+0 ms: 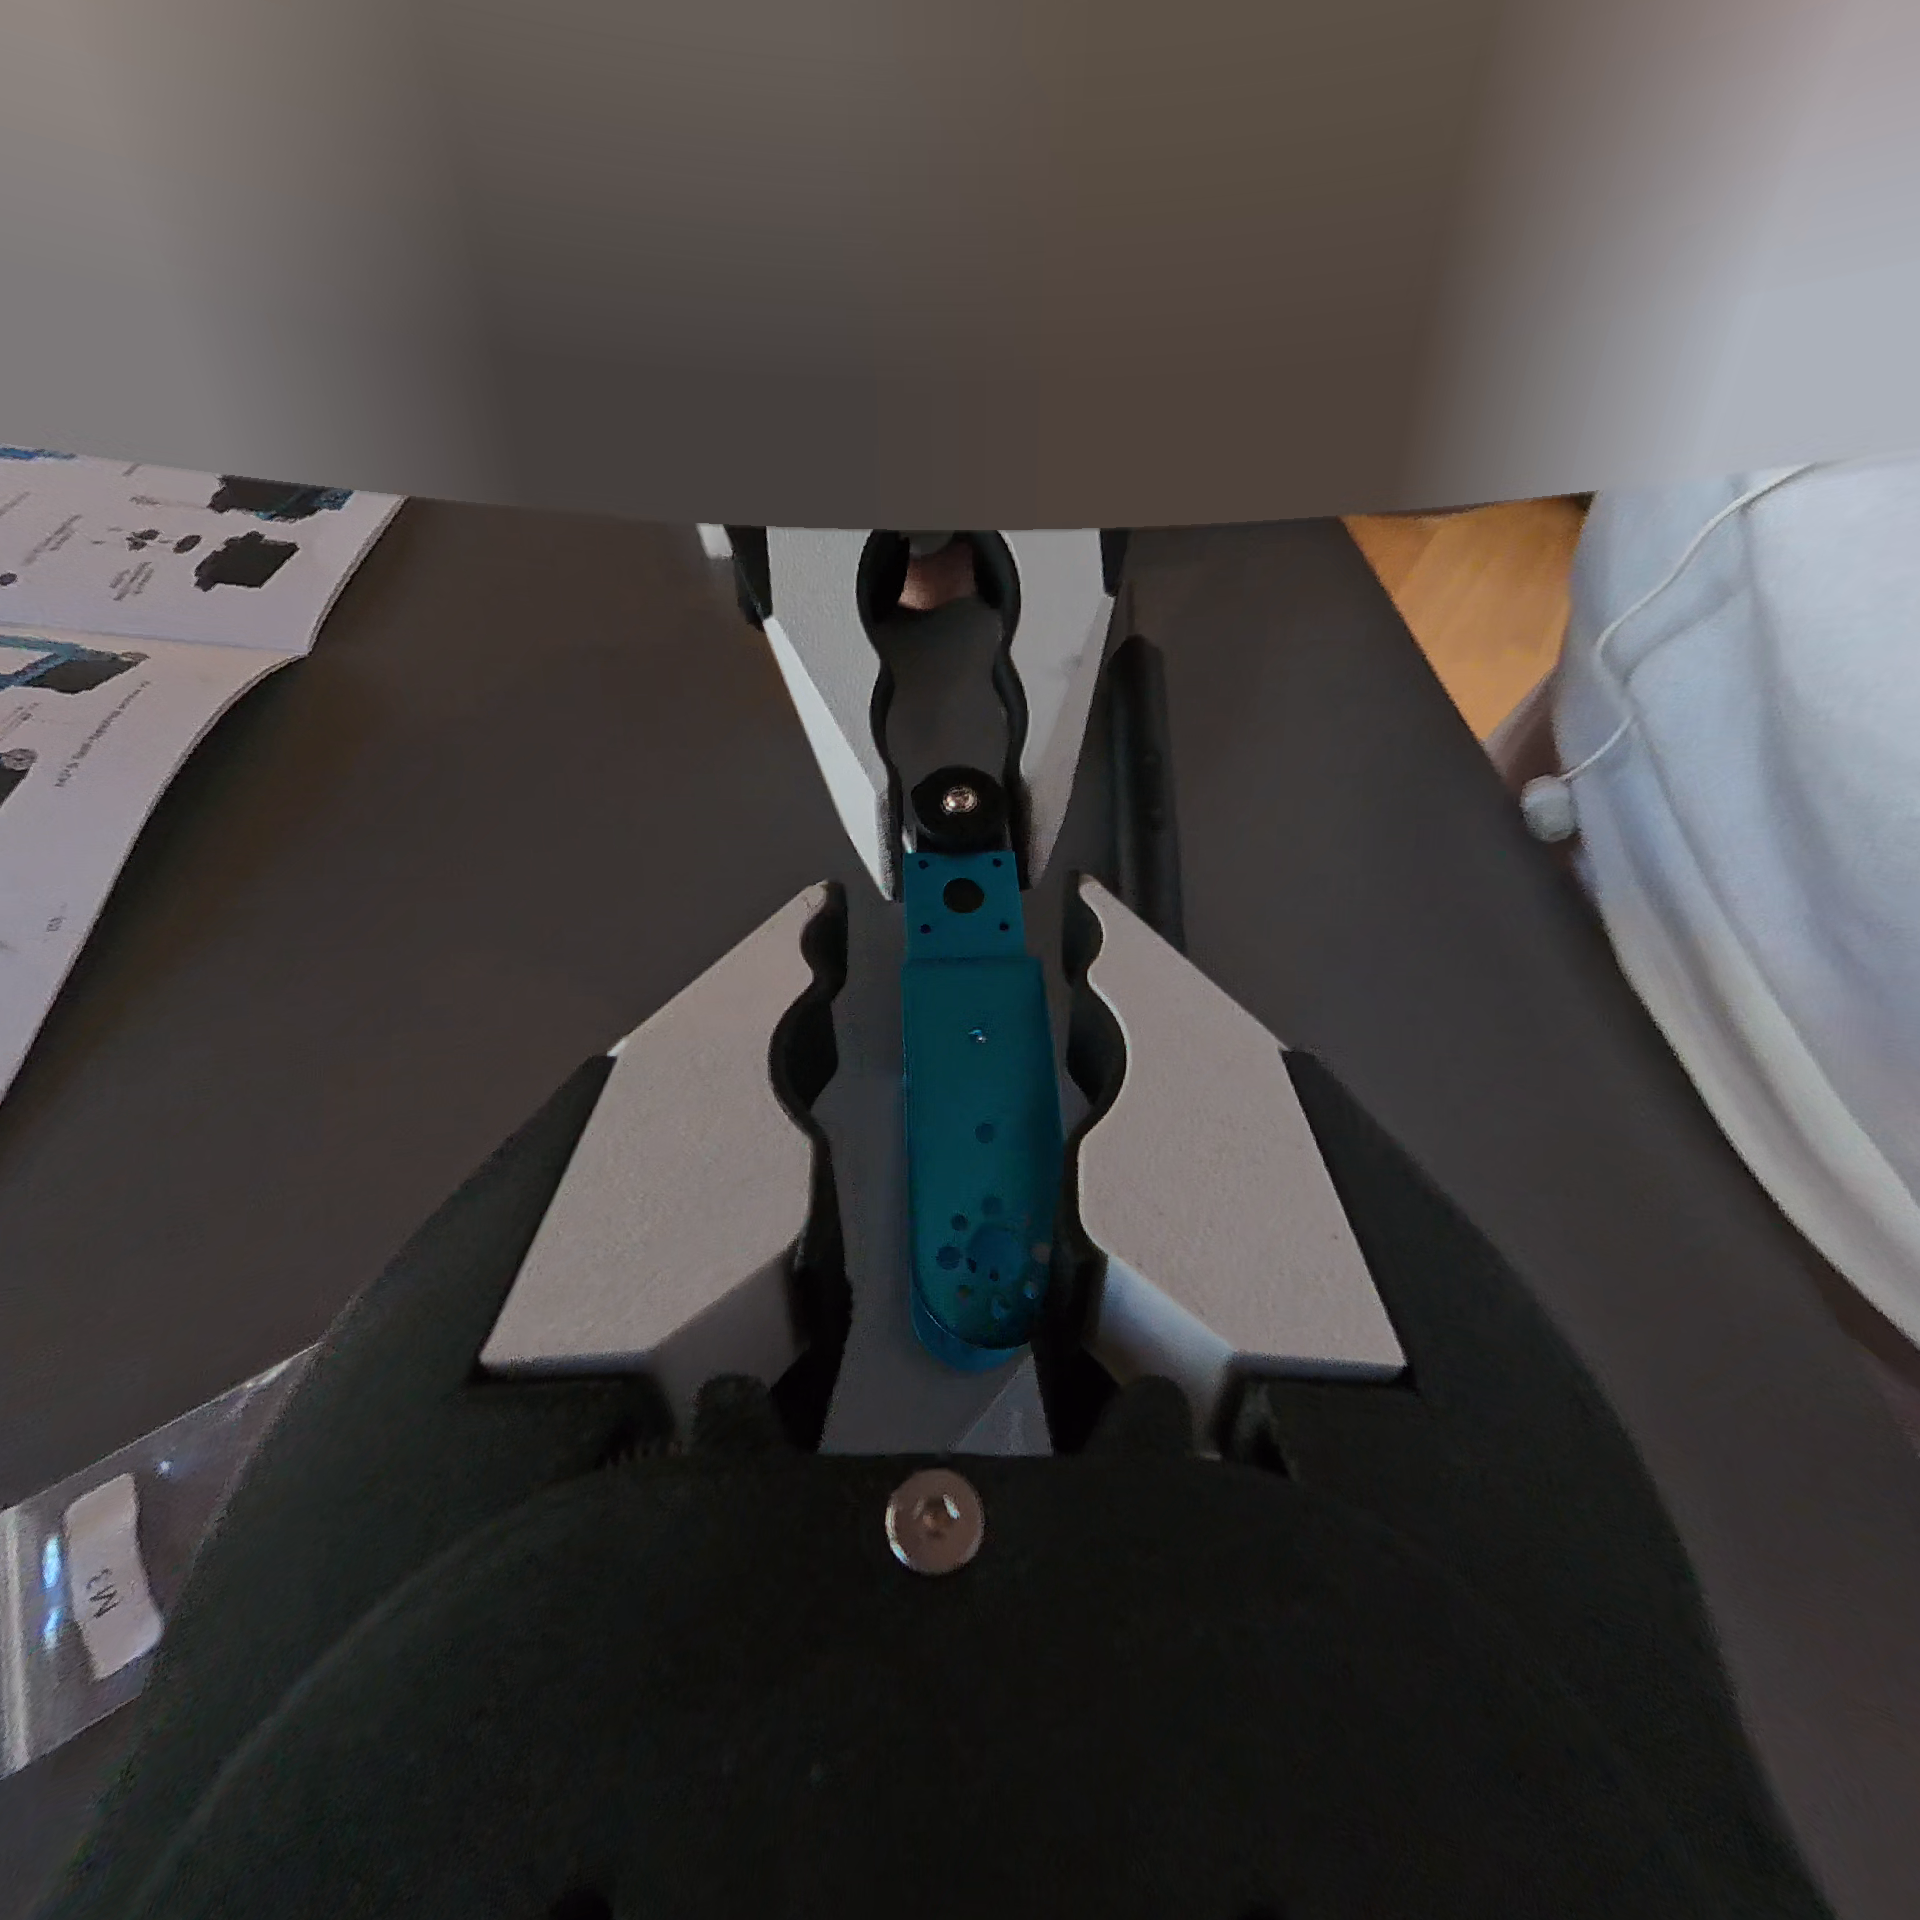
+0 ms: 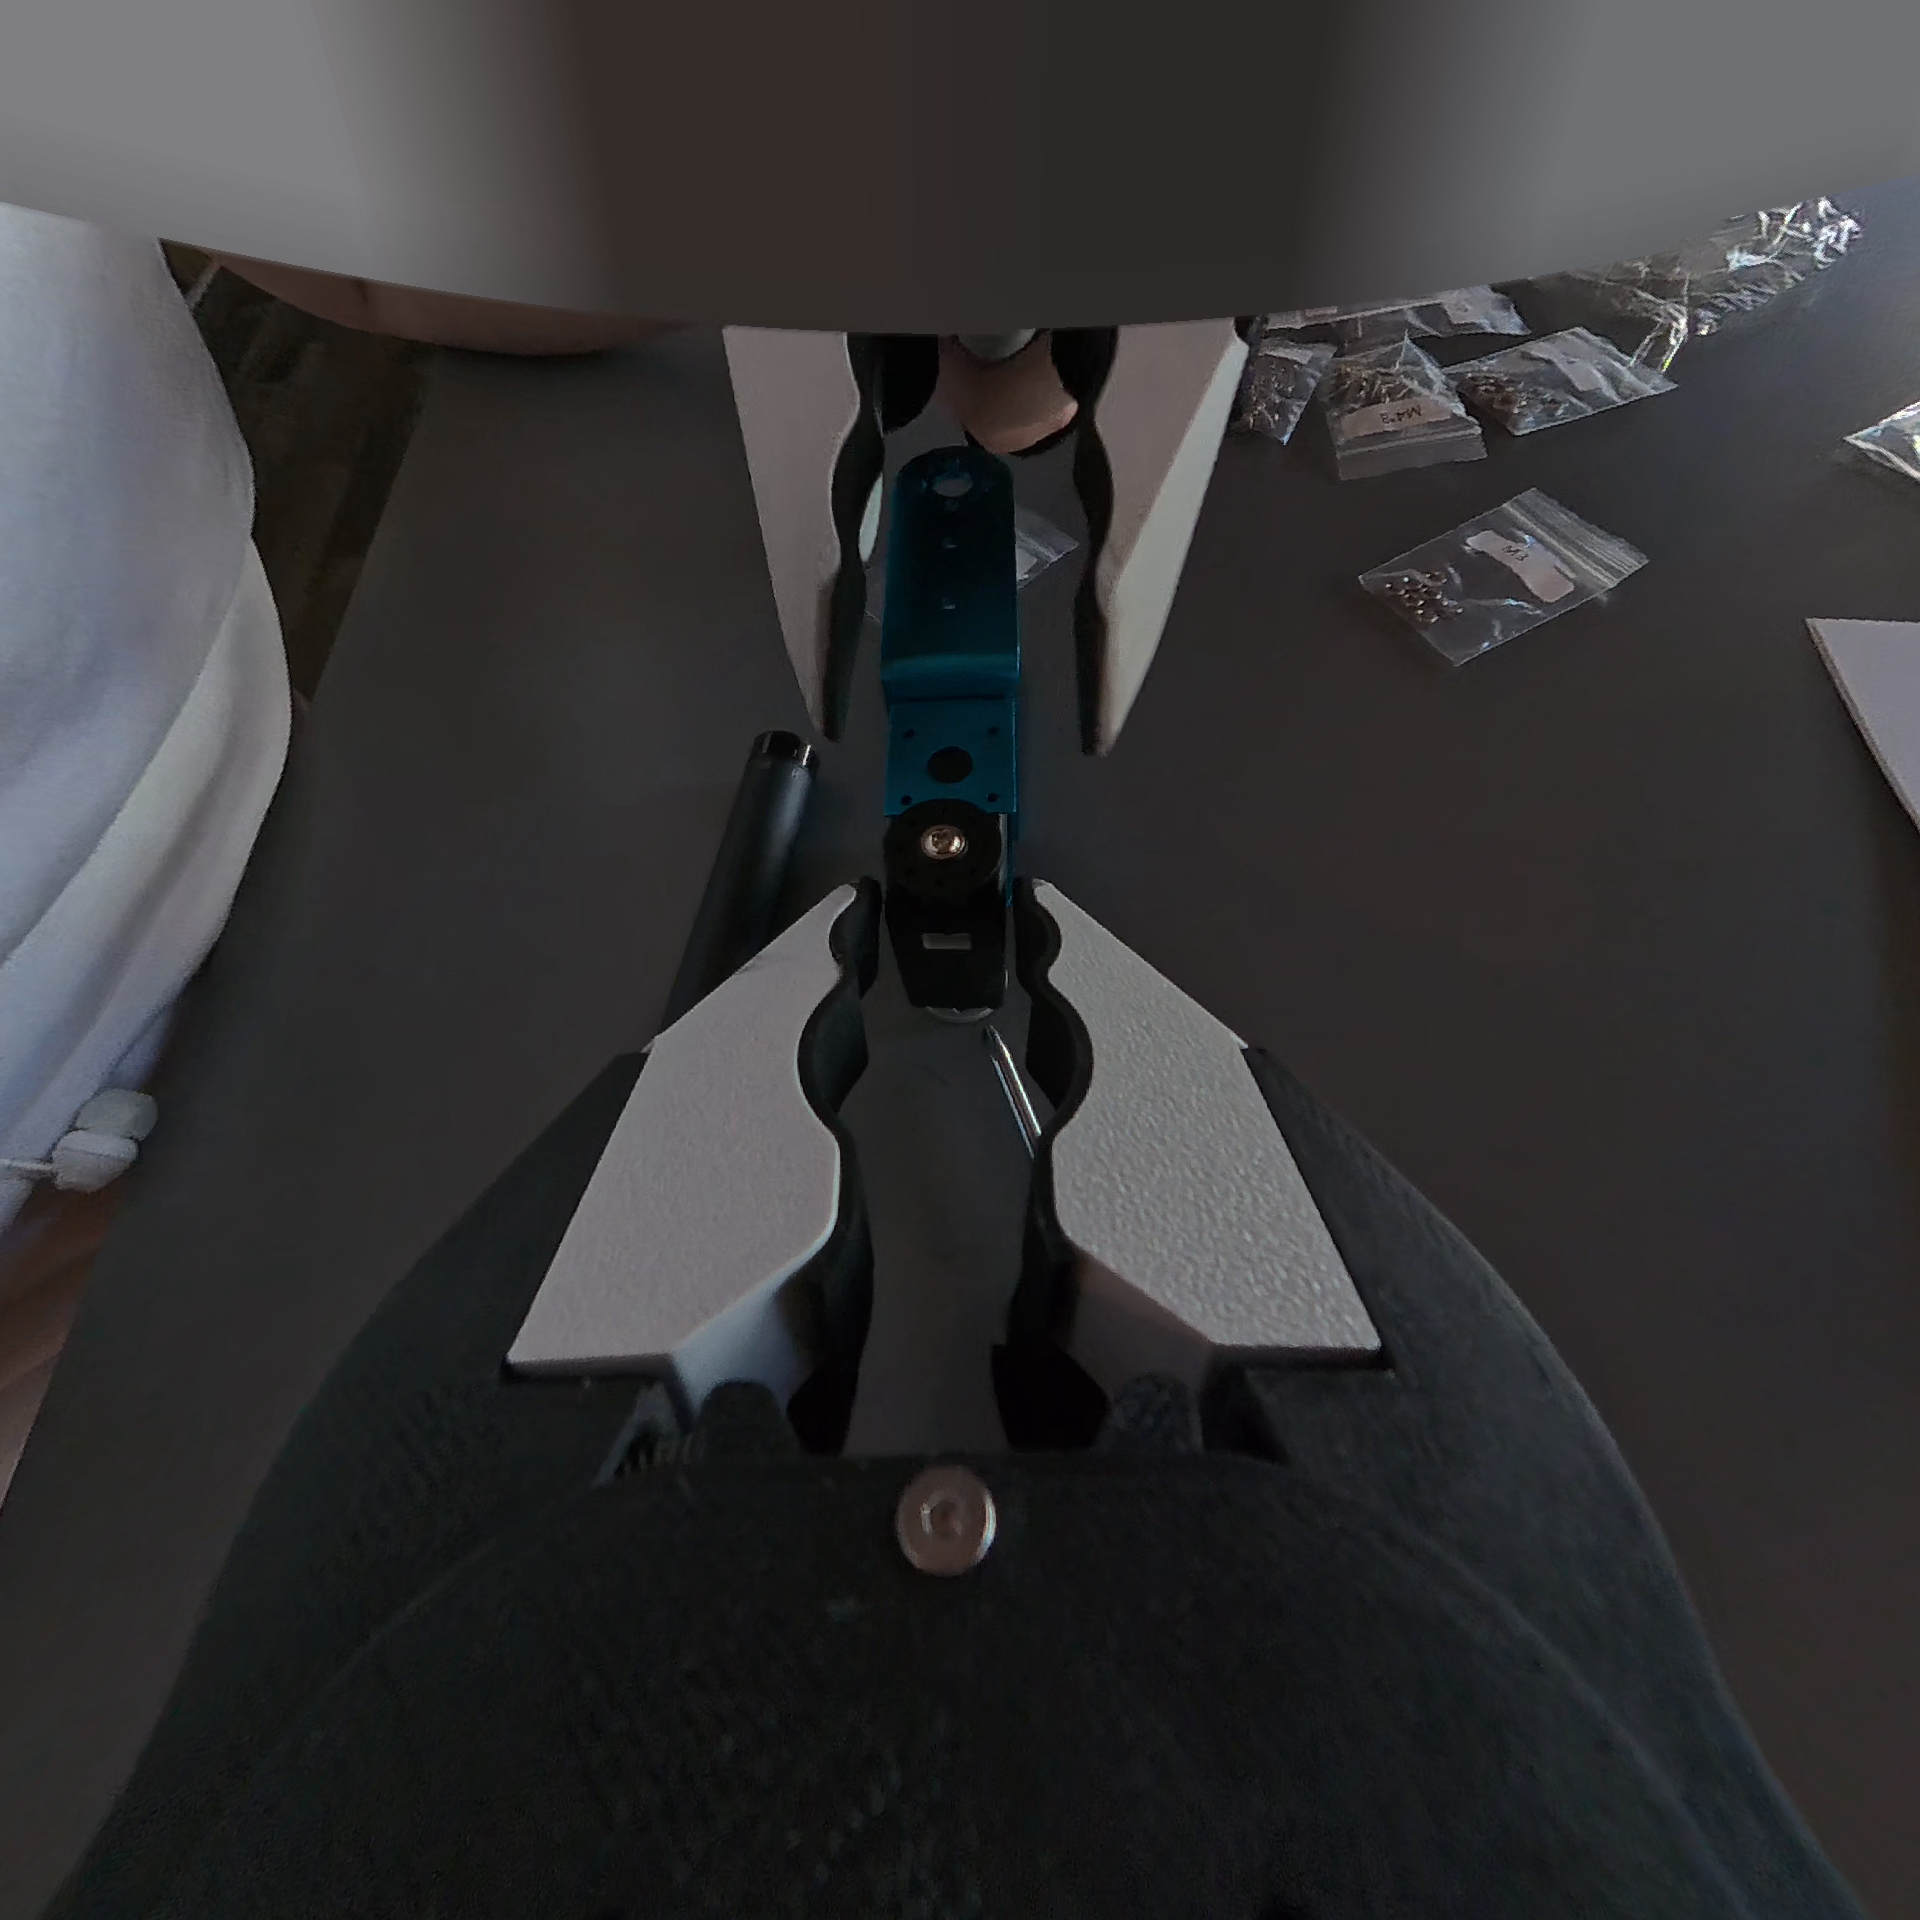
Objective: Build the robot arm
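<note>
A blue metal bracket (image 1: 982, 1101) with several holes lies along the gap of my left gripper (image 1: 956, 894). The jaws stand open on either side of it, with gaps showing in the right wrist view (image 2: 951, 603). The bracket's far end joins a black servo (image 2: 945, 956) with a round horn and centre screw (image 1: 961, 805). My right gripper (image 2: 943, 888) is shut on the servo at its fingertips. The two grippers face each other, the left gripper (image 2: 961, 732) opposite the right gripper (image 1: 961, 831), over a dark table (image 1: 520, 831).
A black rod-like tool (image 2: 748, 862) lies beside the grippers, and a thin metal shaft (image 2: 1013, 1081) shows under the right fingers. Small bags of screws (image 2: 1507, 582) lie at the right. Printed instruction sheets (image 1: 156, 623) and a bag (image 1: 94, 1558) lie at the left. A person in white (image 1: 1714, 831) is at the table's edge. Both grippers' tips are close together, under 4 cm apart.
</note>
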The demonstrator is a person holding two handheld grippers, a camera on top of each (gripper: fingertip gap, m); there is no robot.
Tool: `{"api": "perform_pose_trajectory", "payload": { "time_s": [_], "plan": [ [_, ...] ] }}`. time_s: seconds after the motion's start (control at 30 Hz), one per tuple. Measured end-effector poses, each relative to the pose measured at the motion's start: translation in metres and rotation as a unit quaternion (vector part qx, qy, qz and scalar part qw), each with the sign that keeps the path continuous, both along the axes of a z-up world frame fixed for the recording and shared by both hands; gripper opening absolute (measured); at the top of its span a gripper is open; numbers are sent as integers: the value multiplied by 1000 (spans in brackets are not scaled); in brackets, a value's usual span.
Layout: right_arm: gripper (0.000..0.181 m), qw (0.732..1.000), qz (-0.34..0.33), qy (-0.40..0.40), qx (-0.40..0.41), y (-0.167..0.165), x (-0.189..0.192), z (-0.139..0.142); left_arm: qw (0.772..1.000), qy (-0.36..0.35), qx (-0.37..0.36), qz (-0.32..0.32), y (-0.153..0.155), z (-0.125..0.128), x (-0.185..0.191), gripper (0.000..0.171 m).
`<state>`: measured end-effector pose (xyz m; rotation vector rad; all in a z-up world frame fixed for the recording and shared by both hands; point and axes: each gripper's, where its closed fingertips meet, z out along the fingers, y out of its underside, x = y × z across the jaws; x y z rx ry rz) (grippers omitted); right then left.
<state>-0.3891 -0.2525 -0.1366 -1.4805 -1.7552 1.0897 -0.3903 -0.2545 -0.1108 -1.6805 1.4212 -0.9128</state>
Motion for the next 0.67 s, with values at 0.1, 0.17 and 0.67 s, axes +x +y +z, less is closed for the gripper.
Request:
{"api": "perform_pose_trajectory", "payload": {
  "time_s": [0.1, 0.17, 0.67],
  "plan": [
    [30, 1000, -1, 6, -8, -1, -1, 2, 1000, 9, 15, 2, 0, -5, 6, 39],
    [23, 1000, -4, 12, -5, 0, -2, 4, 1000, -2, 15, -4, -3, -4, 10, 28],
    [24, 999, -14, 1, -41, 2, -4, 3, 999, 1, 37, 12, 1, -9, 8, 23]
  ]
}}
